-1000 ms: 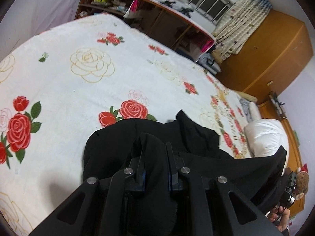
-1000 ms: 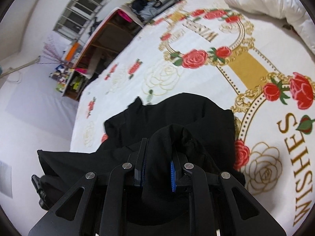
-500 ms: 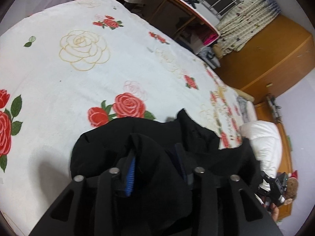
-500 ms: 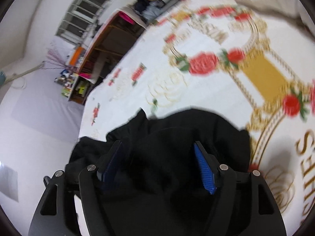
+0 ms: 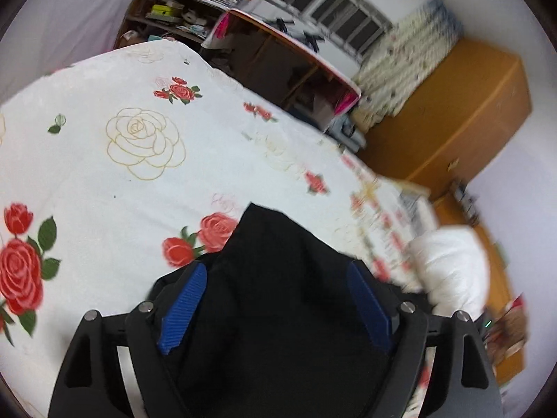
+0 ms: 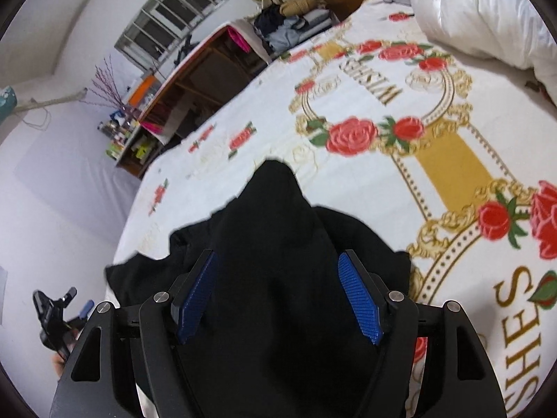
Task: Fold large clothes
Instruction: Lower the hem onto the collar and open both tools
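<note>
I am letting go of a black garment (image 5: 278, 299) lying bunched on the rose-printed bedspread (image 5: 104, 174) just ahead of both tools. My left gripper (image 5: 278, 299) is opening wide, cloth lying loose between its blue pads (image 5: 184, 310). My right gripper (image 6: 278, 299) is standing open over the same cloth, gripping nothing. Next I am likely needing a fresh edge to grasp and fold over.

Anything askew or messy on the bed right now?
The black cloth garment lies bunched on the rose-print white bedspread, with a peaked fold sticking up and ragged edges, not a flat fold. The left tongs are opening and the right tongs stand open, pads clear of the cloth. Nothing spilled or damaged.
</note>
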### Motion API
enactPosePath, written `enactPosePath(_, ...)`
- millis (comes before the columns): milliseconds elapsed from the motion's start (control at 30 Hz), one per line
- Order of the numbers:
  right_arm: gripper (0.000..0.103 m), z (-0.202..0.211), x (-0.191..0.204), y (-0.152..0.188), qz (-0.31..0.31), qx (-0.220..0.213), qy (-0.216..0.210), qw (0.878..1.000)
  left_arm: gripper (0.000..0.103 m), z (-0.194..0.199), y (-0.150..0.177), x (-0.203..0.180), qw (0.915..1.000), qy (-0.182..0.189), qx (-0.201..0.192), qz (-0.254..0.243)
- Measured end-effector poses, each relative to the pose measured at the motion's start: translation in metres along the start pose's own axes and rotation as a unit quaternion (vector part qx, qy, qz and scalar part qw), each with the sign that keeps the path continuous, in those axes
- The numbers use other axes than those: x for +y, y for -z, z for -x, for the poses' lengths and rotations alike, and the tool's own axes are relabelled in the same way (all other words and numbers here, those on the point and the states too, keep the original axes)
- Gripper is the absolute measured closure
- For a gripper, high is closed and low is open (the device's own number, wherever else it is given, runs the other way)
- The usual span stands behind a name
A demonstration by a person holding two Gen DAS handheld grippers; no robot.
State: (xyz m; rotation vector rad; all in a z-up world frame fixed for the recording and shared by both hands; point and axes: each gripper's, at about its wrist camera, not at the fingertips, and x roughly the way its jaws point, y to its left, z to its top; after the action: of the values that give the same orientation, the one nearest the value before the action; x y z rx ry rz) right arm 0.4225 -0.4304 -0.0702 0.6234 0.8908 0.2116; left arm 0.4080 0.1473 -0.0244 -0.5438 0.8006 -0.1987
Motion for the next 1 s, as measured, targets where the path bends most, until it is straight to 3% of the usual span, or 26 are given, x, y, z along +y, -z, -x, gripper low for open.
enactPosePath(233, 0.031, -0.042, -0.013, 0.009, 0.013, 0.042, 0.038, 0.998, 0.02, -0.086, 0.019, 0.006, 0.9912, -0.079, 0.093, -0.051)
enactPosePath(300, 0.033, -0.05, -0.012, 0.008, 0.023, 0.054, 0.05, 0.997, 0.042, -0.105, 0.027, 0.008, 0.9874, -0.095, 0.112, -0.059)
enactPosePath(333, 0.052, -0.051, -0.009, 0.009, 0.035, 0.052, 0.058, 0.996, 0.055, -0.11, 0.031, 0.007, 0.9865, -0.096, 0.116, -0.064)
enactPosePath(367, 0.064, -0.052, -0.002, 0.009, 0.052, 0.049, 0.076, 0.995, 0.072, -0.114, 0.034, 0.003, 0.9848, -0.105, 0.116, -0.075)
enactPosePath(400, 0.079, -0.052, 0.004, 0.01, 0.064, 0.045, 0.09, 0.993, 0.079, -0.114, 0.036, 0.0, 0.9841, -0.108, 0.113, -0.085)
enactPosePath(467, 0.083, -0.053, 0.014, 0.011, 0.095, 0.036, 0.114, 0.988, 0.087, -0.107, 0.038, -0.011, 0.9816, -0.121, 0.085, -0.121)
enactPosePath(600, 0.085, -0.055, 0.02, 0.008, 0.116, 0.008, 0.155, 0.981, 0.087, -0.096, 0.034, -0.009, 0.9828, -0.133, 0.037, -0.123)
enactPosePath(800, 0.084, -0.091, 0.013, 0.011, 0.136, 0.023, 0.198, 0.97, 0.081, -0.127, 0.046, 0.011, 0.9809, -0.15, 0.031, -0.12)
enactPosePath(1000, 0.074, -0.092, 0.01, 0.009, 0.133, 0.03, 0.218, 0.966, 0.068, -0.128, 0.042, 0.016, 0.9822, -0.156, 0.037, -0.098)
